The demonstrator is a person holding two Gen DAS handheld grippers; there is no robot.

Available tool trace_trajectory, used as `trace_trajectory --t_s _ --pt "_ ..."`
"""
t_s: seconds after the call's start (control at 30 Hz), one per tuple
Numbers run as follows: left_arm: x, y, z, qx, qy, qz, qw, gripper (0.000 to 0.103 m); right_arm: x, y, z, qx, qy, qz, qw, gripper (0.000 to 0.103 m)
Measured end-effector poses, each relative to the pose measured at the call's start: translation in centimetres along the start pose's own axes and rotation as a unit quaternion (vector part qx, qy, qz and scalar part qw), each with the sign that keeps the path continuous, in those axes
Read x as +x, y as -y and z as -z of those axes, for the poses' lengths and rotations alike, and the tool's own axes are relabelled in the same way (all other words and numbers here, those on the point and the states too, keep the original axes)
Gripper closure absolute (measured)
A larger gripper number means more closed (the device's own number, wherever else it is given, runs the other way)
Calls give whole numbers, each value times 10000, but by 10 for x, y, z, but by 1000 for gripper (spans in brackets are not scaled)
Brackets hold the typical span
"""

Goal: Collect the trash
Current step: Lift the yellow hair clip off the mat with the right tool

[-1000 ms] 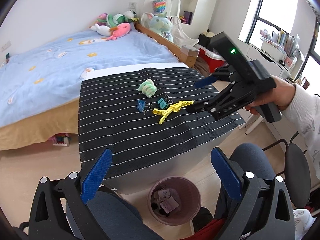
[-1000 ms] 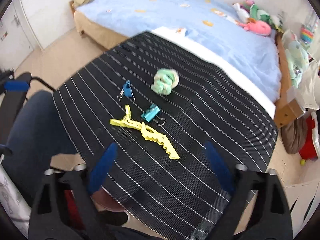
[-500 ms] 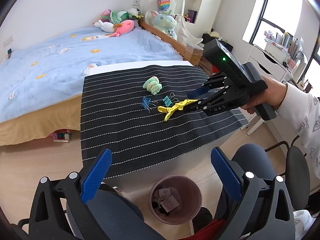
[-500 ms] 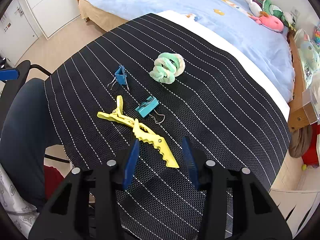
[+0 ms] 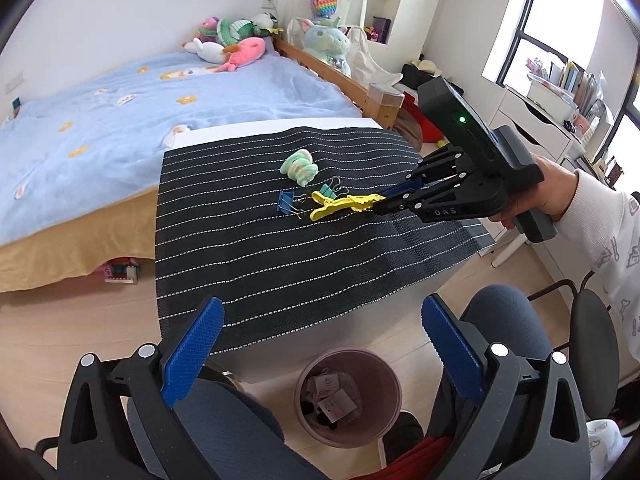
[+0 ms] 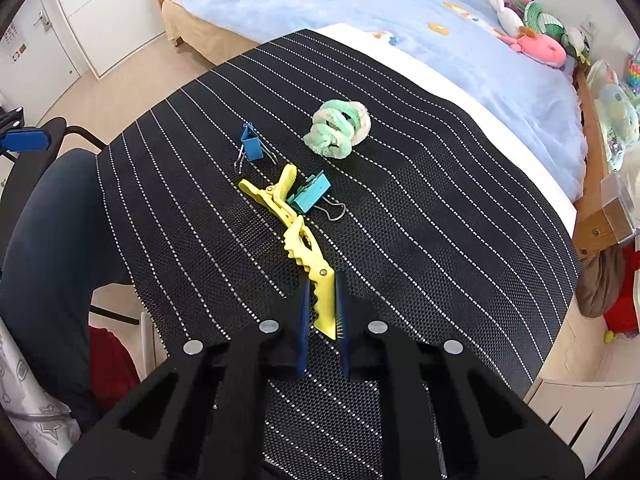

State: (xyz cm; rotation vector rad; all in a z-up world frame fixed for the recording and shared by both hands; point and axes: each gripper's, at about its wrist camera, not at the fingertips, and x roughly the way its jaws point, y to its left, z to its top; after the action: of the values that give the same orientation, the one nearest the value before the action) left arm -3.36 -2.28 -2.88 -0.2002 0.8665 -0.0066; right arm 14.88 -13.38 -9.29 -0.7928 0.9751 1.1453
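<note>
I see a bed (image 5: 160,96) with a blue cover and soft toys (image 5: 236,42) by a white wall (image 5: 120,8). Sun comes through a big window (image 5: 560,20). The floor (image 5: 72,332) is pale wood.

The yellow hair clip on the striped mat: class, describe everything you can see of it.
The yellow hair clip is a long, glossy, plastic-looking alligator clip with toothed jaws, a small rivet and two splayed handle tabs. It lies flat on the black striped mat, beside the teal binder clip. The right gripper has just been closing and its blue pads now press its pointed tip from both sides.
</note>
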Motion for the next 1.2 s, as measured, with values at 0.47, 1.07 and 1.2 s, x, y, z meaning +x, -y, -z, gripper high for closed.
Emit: trace_trajectory --t_s 0.47,1.07,1.2 --pt "-5 4 -6 57 73 -15 10000 8 -44 4 13 676 750 -184 9947 93" --pt "28 1 -60 616 2 -81 9981 8 -76 28 31 1900 1265 -119 9735 93" --pt "47 -1 -74 811 -110 -115 9966 8 -74 32 34 2011 1266 -141 9713 93"
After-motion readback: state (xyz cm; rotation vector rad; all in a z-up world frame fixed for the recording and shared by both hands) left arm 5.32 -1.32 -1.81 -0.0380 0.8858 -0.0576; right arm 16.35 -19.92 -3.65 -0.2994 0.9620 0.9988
